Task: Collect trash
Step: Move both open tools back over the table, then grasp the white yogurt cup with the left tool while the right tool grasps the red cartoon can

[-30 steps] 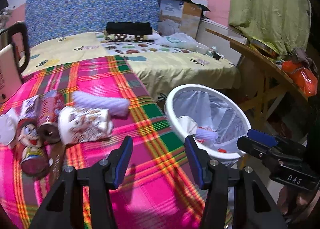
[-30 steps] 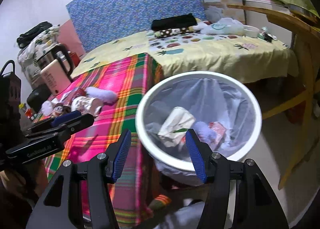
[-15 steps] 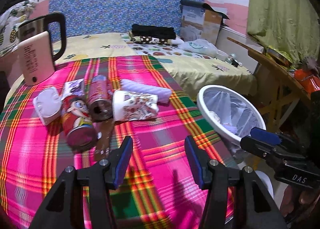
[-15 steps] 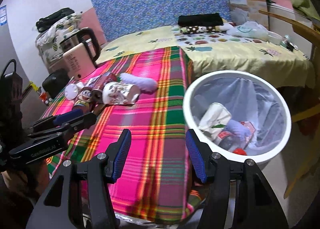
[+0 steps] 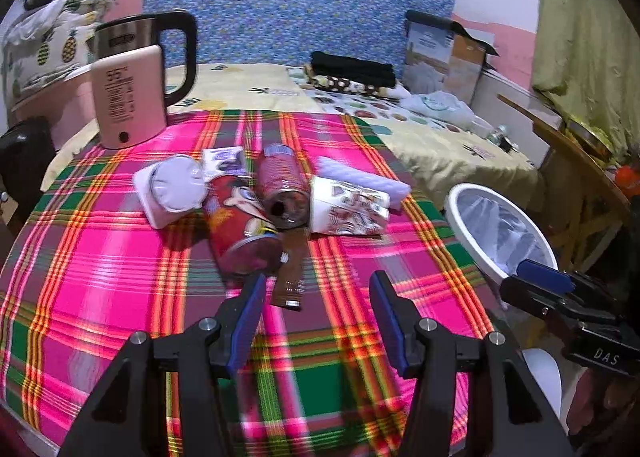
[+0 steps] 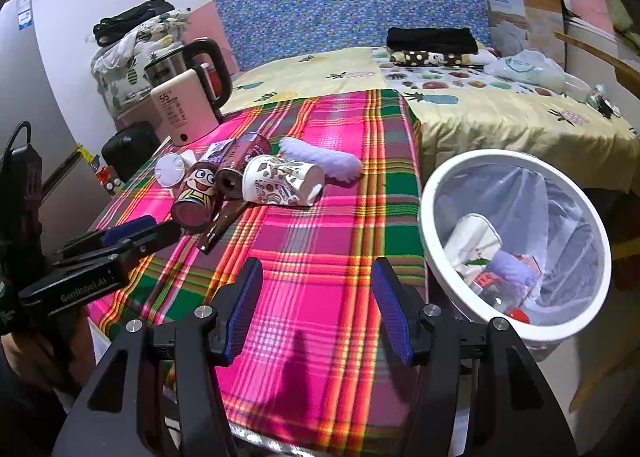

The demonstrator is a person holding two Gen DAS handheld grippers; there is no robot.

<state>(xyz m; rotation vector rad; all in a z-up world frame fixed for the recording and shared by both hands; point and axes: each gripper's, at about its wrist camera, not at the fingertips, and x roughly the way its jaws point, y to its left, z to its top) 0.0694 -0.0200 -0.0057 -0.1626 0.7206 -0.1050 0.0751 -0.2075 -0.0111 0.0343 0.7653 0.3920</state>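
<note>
Now both grippers have swung from the bin [image 6: 516, 245] toward the litter on the plaid counter [image 5: 120, 257]; left gripper [image 5: 316, 313] and right gripper [image 6: 316, 309] hold their jaws wide and empty, facing cans [image 5: 240, 225] and a paper cup [image 5: 348, 209], likely next pickups.

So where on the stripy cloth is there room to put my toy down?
The near half of the plaid tablecloth is bare, from the trash pile to the front edge, between both grippers. The far strip beside the kettle is also free. It is crowded in the middle: cartoon can, paper cup, purple fuzzy roll.
</note>
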